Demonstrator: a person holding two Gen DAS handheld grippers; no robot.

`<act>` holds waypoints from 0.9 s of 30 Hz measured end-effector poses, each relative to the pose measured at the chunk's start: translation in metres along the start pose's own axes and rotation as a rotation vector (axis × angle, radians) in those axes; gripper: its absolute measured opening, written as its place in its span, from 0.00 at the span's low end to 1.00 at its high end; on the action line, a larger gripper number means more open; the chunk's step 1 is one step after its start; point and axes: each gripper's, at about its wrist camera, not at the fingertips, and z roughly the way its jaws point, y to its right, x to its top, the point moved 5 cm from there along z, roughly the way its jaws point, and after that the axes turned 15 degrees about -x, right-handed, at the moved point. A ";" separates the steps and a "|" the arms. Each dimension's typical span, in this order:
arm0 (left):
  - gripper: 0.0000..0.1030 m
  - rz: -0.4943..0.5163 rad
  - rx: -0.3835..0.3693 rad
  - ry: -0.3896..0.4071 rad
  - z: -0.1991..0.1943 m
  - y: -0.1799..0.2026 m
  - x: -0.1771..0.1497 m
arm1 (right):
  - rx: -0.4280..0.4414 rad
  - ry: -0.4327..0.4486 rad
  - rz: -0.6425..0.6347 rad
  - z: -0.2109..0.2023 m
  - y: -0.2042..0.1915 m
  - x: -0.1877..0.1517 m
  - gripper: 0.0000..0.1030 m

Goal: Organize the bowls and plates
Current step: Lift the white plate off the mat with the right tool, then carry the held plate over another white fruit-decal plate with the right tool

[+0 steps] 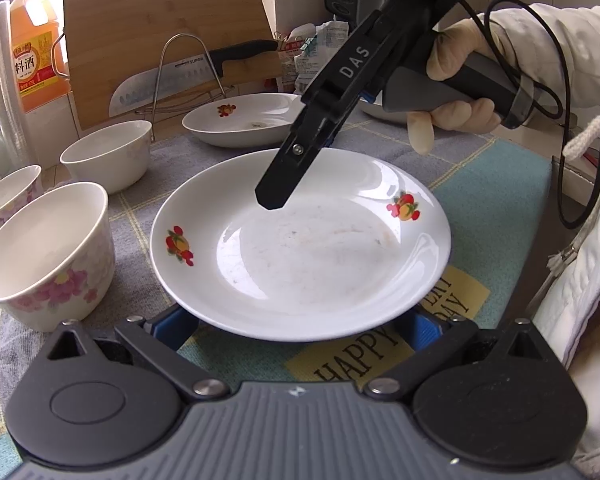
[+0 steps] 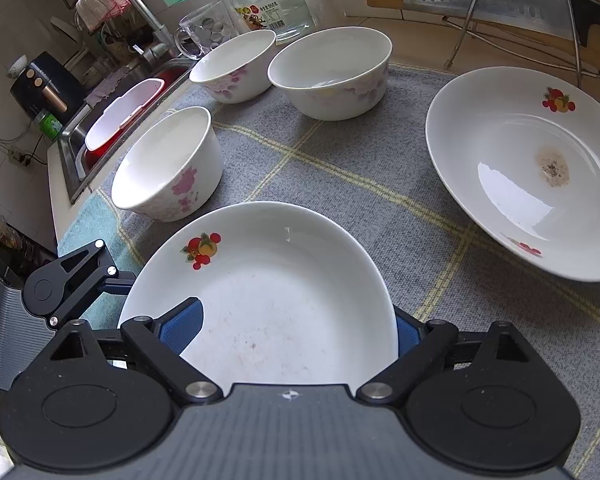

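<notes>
A white plate with fruit prints lies on the cloth mat; it also shows in the right wrist view. My left gripper is open, its blue pads low at the plate's near rim, mostly hidden under it. My right gripper is open and hangs over the plate, one pad above its inside and one beyond its rim; its finger points down at the plate's middle. A second fruit-print plate sits further back, also in the left wrist view. Three floral bowls stand left.
A cutting board with a knife on a wire stand leans at the back. An orange bottle stands back left. A sink, a tap, a glass jar and a mug border the mat.
</notes>
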 end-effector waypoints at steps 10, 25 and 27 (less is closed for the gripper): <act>0.99 0.007 0.007 -0.012 -0.001 0.002 0.007 | -0.003 -0.006 -0.003 -0.001 0.000 0.000 0.94; 0.99 0.015 -0.019 -0.012 0.005 0.013 0.037 | -0.007 0.029 0.008 -0.031 0.022 -0.002 0.94; 0.99 0.021 -0.024 -0.011 0.009 0.017 0.043 | -0.010 0.036 0.019 -0.036 0.028 -0.003 0.94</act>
